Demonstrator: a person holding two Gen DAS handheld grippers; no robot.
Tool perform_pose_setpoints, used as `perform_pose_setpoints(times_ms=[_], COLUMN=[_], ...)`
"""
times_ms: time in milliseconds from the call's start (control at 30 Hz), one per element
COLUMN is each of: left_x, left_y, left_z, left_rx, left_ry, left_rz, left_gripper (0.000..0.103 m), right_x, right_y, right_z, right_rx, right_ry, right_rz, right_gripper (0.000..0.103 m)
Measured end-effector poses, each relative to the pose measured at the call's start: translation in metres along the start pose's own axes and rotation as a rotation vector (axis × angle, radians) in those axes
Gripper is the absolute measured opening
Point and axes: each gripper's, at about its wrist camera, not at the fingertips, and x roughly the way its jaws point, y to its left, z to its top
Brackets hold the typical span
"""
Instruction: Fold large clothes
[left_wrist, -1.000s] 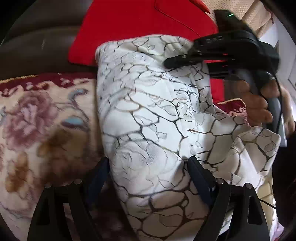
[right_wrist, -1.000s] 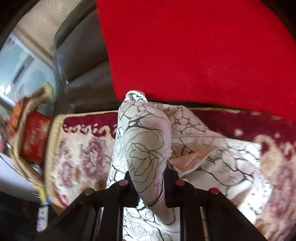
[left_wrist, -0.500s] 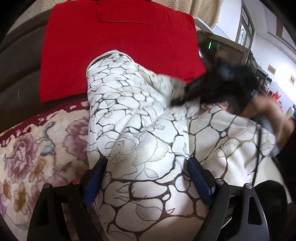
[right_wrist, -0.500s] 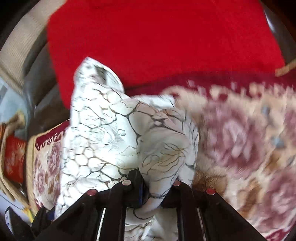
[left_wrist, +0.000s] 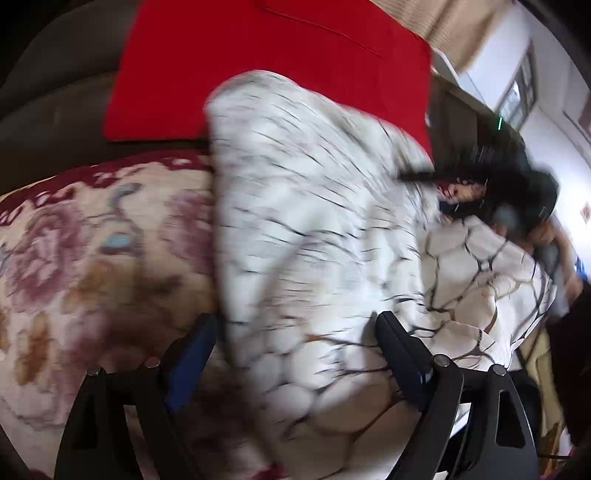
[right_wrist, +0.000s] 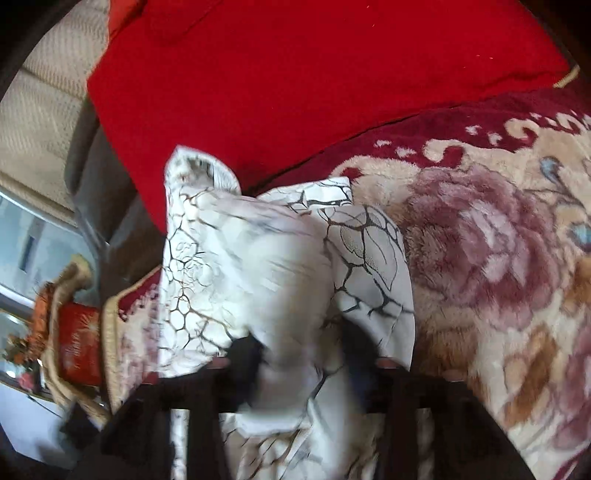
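Left wrist: red cushion (left_wrist: 266, 62) behind garment (left_wrist: 314, 221)

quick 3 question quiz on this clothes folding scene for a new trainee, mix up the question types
1. True or false: the white patterned garment lies partly on a flowered blanket.
2. Multiple choice: what colour is the cushion behind the garment? A) blue B) red C) green
3. Fill in: in the right wrist view, the thing between the fingers of the right claw is the ____.

Key:
1. True.
2. B.
3. Garment; the claw's jaws are opening around it.
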Motion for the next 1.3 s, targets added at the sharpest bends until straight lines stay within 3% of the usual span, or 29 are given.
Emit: perform_pose_setpoints(times_ms=[133,267,333,400,467,567,700,800,867,933,1000,1133,1200,1300], left_x=[0.004,0.003,0.003,0.004,0.006,0.005,-0.006,-0.009,0.000,0.009,0.010,0.011,0.010,0.003], left_y=[-0.006,-0.006,-0.002,-0.002,-0.005,-0.004,-0.006,-0.007,-0.009,-0.011,-0.014,-0.017,-0.017,-0.015], left_z=[0.001,-0.001,-0.003,-0.003,0.001,0.004,0.006,0.007,0.005,0.004,0.004,0.007,0.008,0.011], left_rx=[0.006,0.002,-0.005,-0.010,-0.012,-0.033,-0.026,-0.022,-0.019,-0.026,-0.016,-0.016,-0.022,-0.038], left_ry=[0.004,0.002,0.002,0.004,0.009,0.018,-0.001,-0.016,-0.003,0.011,0.010,0.016,0.019,0.019], left_rz=[0.007,0.009,0.004,0.003,0.004,-0.030,-0.028,-0.015,0.011,0.013,0.018,0.021,0.015,0.007], left_gripper=[0.088,0.089,0.089,0.089,0.089,0.090,0.090,0.090,0.090,0.092,0.093,0.093,0.093,0.093], right_x=[-0.041,-0.076,-0.076,-0.072,-0.057,-0.039,-0.033,-0.020,-0.021,-0.034,-0.048,-0.080,-0.097,-0.094], right_y=[0.024,0.069,0.084,0.083,0.072,0.031,0.004,-0.022,-0.042,-0.030,-0.011,0.017,0.036,0.067], right_z=[-0.009,-0.041,-0.062,-0.087,-0.110,-0.126,-0.143,-0.151,-0.146,-0.142,-0.140,-0.124,-0.113,-0.096], right_rx=[-0.087,-0.245,-0.284,-0.302,-0.303,-0.260,-0.265,-0.216,-0.100,-0.161,-0.243,-0.282,-0.306,-0.322], right_ry=[-0.070,-0.099,-0.068,-0.007,0.044,0.075,0.071,0.104,0.129,0.074,0.020,-0.080,-0.151,-0.167], right_rz=[-0.016,0.037,0.058,0.068,0.010,-0.122,-0.179,-0.319,-0.250,-0.227,-0.269,-0.314,-0.260,-0.146], right_gripper=[0.062,0.061,0.053,0.039,0.037,0.001,0.000,0.002,0.001,0.002,0.009,0.008,0.008,0.008])
